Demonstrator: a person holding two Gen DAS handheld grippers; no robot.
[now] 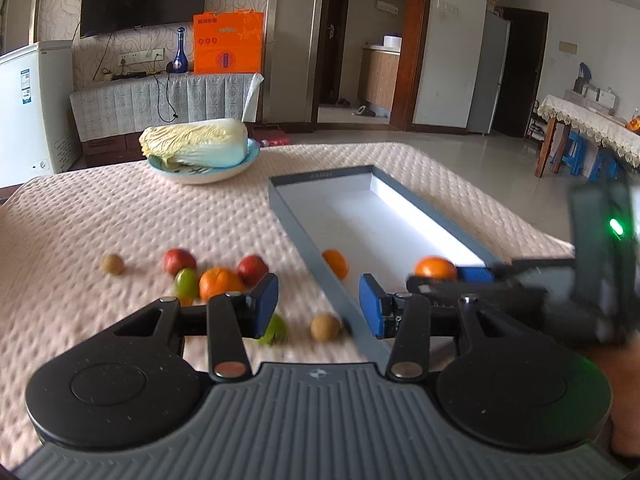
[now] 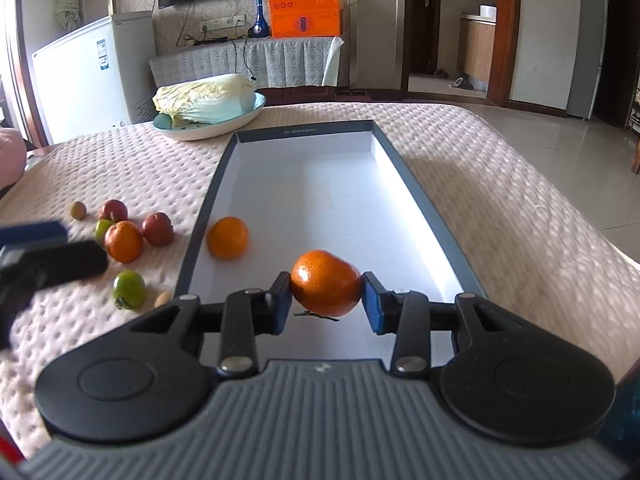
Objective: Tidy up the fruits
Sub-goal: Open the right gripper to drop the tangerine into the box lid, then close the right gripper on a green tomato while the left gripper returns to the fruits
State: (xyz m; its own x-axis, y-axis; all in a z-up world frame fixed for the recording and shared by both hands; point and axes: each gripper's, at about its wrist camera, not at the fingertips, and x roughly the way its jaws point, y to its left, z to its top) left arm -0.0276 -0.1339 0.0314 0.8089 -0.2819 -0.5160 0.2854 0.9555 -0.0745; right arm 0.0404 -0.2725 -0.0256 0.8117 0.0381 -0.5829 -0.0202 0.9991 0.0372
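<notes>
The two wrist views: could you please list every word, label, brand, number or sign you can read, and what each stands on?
Nothing can be read for certain.
Grey tray, far rim: a short light imprint, too small to read.
Orange box: characters and round marks, too blurred to read.
White freezer: a printed label, too small to read.
Blue bottle: no text can be made out.

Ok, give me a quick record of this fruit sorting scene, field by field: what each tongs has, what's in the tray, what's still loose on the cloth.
right tongs: shut on a dark orange mandarin, above the near end of the tray
left tongs: open, nothing between them
grey-rimmed white tray: one lighter orange mandarin inside
loose on the cream quilted cloth: mixed small fruits left of the tray
pale blue plate: Chinese cabbage
</notes>
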